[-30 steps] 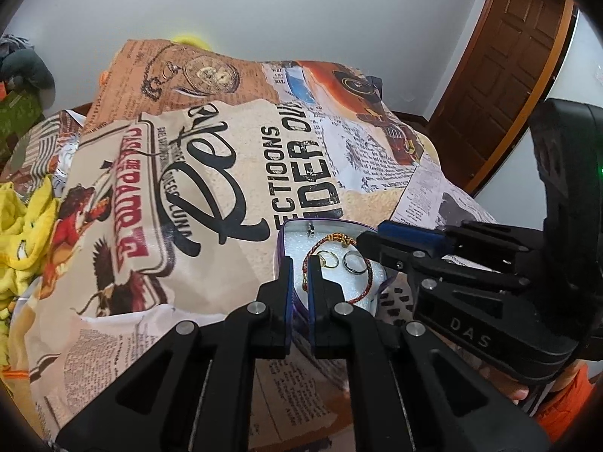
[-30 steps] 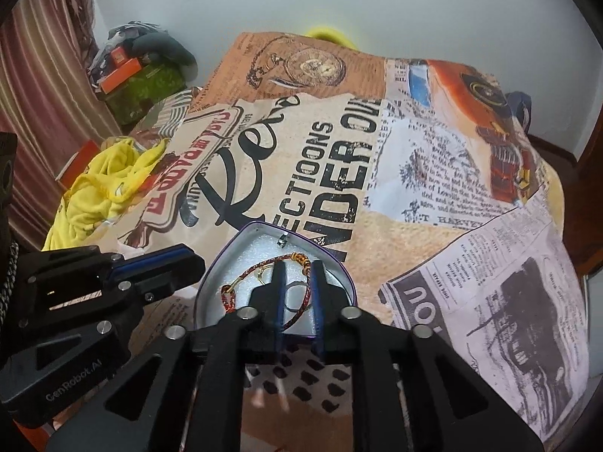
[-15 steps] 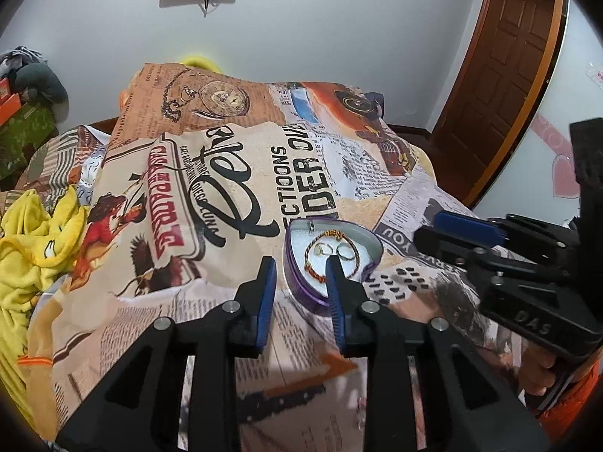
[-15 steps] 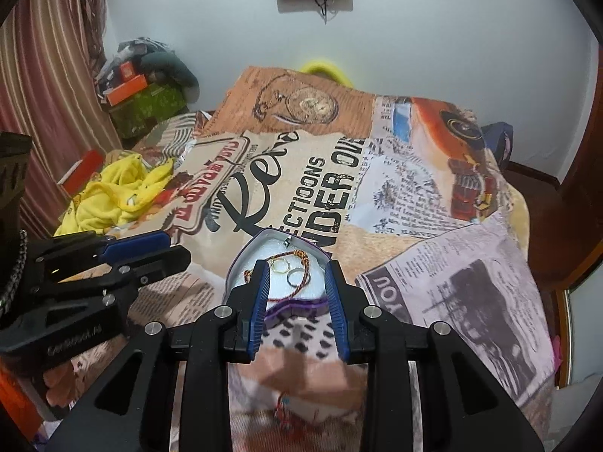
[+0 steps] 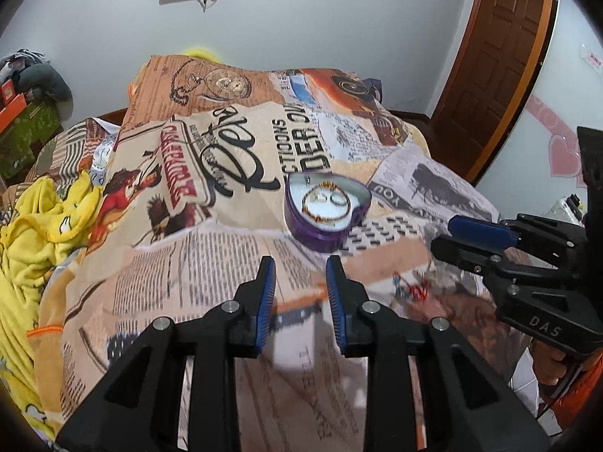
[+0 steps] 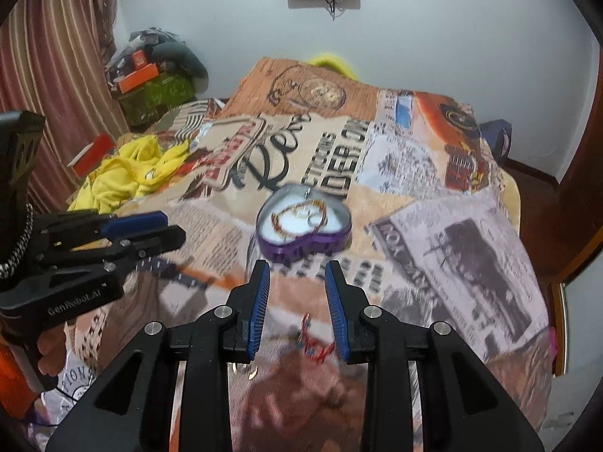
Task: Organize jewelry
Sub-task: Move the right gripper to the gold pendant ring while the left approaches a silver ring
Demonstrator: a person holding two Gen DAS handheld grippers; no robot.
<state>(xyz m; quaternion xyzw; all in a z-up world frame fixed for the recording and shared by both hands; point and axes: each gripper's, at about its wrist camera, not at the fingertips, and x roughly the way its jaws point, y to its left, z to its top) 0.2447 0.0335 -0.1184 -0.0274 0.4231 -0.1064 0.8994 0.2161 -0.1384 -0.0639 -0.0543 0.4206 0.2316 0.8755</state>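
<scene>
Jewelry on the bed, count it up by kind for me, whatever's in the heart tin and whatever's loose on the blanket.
Beaded bracelet in the purple heart tin: 1
Rings inside the tin: 2
Small stud-like piece at the tin's far edge: 1
Red and blue piece loose on the blanket: 1
Total: 5

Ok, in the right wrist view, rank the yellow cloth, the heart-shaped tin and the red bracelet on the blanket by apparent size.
1. yellow cloth, largest, though farther away.
2. heart-shaped tin, clearly smaller.
3. red bracelet, smallest despite lying nearest the camera, between the right gripper's fingers; it is blurred.
</scene>
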